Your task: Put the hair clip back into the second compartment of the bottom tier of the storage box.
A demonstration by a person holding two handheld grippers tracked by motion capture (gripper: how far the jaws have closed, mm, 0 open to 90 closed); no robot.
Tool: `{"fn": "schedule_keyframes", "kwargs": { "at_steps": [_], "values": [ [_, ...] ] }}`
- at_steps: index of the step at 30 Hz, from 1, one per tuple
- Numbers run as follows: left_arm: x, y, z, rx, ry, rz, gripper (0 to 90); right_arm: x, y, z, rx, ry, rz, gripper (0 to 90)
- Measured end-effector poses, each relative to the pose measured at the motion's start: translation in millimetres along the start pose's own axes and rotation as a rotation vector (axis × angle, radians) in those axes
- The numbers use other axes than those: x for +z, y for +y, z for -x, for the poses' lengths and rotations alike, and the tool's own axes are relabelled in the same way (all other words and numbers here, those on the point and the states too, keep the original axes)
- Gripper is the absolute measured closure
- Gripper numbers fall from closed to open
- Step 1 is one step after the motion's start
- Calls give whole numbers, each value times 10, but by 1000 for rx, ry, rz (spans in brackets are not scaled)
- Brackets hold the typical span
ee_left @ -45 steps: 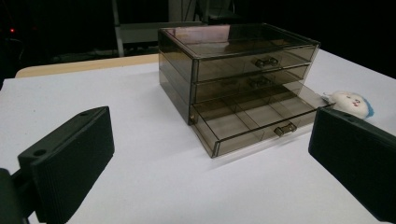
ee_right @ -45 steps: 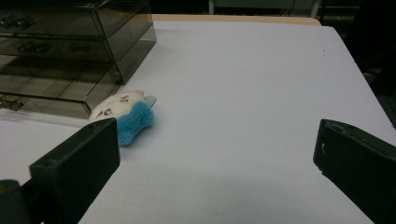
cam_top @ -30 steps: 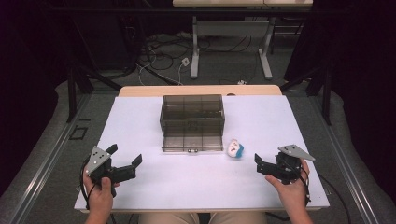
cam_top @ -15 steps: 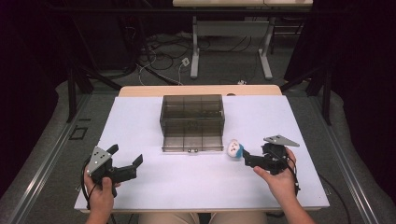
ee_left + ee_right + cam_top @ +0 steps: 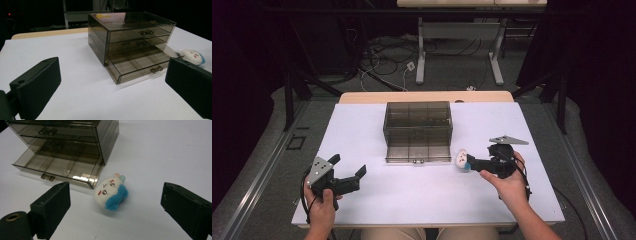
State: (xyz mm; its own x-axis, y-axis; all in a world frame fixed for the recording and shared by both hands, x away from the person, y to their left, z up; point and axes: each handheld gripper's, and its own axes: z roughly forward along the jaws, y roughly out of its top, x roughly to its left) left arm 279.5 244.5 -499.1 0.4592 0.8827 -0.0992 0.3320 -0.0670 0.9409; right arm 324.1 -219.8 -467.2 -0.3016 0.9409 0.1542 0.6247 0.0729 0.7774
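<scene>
My right claw (image 5: 113,207) has just been closing a little, yet its jaws stand wide and grip nothing; the toy (image 5: 111,192) lies between and ahead of them at mid-frame, on the table (image 5: 160,150), just off the open bottom drawer (image 5: 60,167), likely set there to go in; its long axis runs from lower left to upper right of the frame, face up and turned to the upper left, blue tuft at its lower right; my left claw (image 5: 346,176), lower left in the high view, is open and idle, facing the box (image 5: 418,131).
</scene>
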Motion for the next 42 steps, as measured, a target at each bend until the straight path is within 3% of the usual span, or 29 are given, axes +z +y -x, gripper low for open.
{"fn": "schedule_keyframes", "kwargs": {
  "at_steps": [12,15,22,37,42],
  "values": [
    [18,-11,19,6,1,-2,4,95,183,-44,8,13,-50,109],
    [21,-14,22,1,0,-4,4,143,229,-58,20,11,-89,61],
    [27,-18,14,-5,2,-4,4,229,258,-104,46,-20,-157,62],
    [42,-29,12,-5,4,-12,4,468,242,-191,-16,-74,-212,158],
    [42,-29,9,-6,6,-12,4,562,234,-217,-32,-113,-236,232]
  ]
}}
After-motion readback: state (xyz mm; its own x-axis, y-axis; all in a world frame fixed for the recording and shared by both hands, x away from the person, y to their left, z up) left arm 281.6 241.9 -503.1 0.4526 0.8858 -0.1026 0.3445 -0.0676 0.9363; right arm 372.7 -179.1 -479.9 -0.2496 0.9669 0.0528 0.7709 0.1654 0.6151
